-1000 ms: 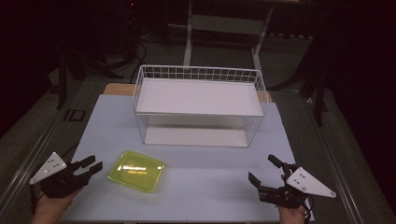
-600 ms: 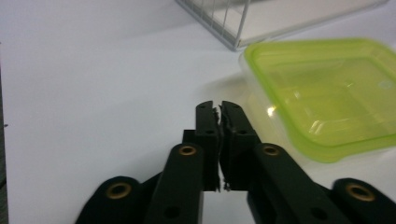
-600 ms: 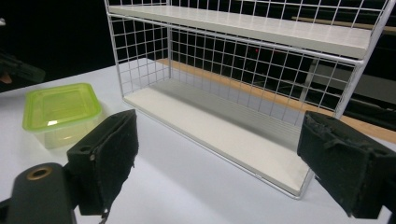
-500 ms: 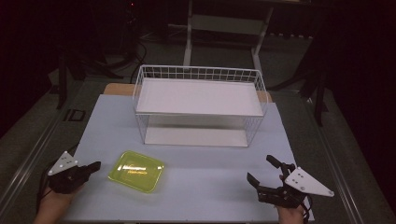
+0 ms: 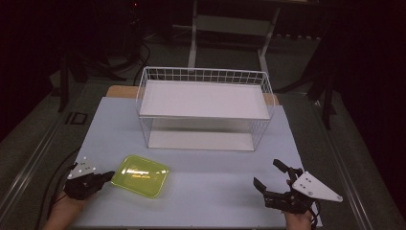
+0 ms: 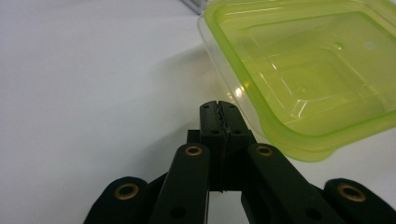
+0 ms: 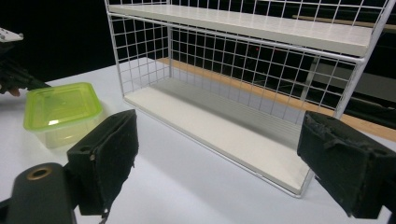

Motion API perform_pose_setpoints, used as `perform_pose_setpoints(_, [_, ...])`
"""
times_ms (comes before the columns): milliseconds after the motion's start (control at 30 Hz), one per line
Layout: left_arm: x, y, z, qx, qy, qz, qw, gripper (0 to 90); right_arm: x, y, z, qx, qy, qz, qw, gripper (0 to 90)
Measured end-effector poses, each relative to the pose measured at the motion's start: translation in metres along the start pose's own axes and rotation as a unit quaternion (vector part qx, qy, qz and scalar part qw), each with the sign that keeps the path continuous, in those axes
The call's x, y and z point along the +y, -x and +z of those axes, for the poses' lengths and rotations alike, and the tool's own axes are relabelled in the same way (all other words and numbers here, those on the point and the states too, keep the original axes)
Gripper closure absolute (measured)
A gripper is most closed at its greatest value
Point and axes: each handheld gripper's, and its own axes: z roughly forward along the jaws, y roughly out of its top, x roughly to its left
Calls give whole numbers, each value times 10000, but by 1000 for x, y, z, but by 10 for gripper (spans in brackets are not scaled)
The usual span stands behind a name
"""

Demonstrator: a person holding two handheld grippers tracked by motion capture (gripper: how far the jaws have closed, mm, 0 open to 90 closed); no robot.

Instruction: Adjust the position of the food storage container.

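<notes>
- Yellow-green container (image 5: 140, 176) lies flat on the pale tabletop (image 5: 201, 163), near its front left, well in front of the white wire shelf rack (image 5: 203, 108).
- Left gripper (image 5: 106, 176) sits just beside the container's left edge; its jaws are pressed together with nothing between them, the tip close by the container's rim.
- Right gripper (image 5: 270, 175) rests at the front right of the tabletop, well apart from the container, jaws spread wide and empty.
</notes>
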Motion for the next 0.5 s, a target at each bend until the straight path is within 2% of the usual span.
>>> perform_pose_setpoints(133, [1, 5, 5, -155, -83, 38, 9998, 900, 0, 0, 0, -17, -3, -1, 10000, 125])
perform_pose_setpoints(500, [5, 19, 18, -408, -284, 231, 9985, 900, 0, 1, 0, -13, 5, 18, 10000, 125])
